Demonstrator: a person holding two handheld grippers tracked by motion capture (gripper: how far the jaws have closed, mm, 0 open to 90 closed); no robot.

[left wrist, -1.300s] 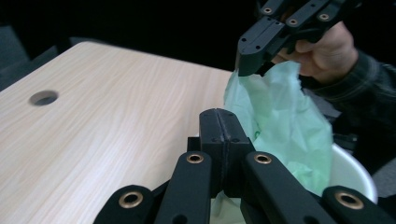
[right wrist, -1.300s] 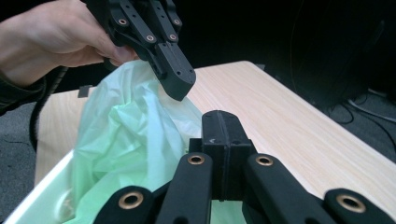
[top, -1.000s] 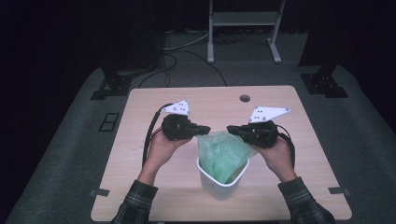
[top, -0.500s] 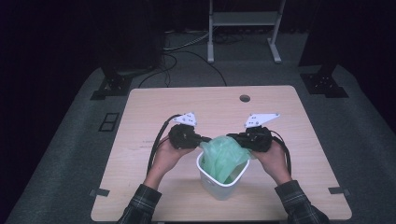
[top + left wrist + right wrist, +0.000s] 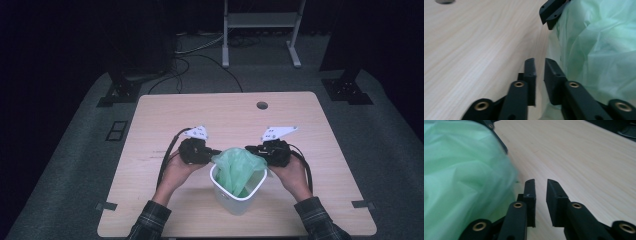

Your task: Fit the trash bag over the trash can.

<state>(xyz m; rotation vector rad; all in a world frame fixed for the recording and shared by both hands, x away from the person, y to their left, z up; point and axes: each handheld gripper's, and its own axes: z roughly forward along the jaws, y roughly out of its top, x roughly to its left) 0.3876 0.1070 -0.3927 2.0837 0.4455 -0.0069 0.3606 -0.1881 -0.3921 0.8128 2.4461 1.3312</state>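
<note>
The green bag is billowing out of the white bin near the front of the surface. Both the left tongs and the right tongs have just been opening and are standing slightly apart, holding nothing. Each should be catching the bag's edge beside it and drawing it outward and down over the rim.

The bag sits in the bin, seemingly between both hand-held grippers.

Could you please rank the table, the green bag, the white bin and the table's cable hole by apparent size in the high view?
1. Table
2. White bin and green bag: alike, and the bag partly sits inside, so unranked
3. Cable hole
</note>
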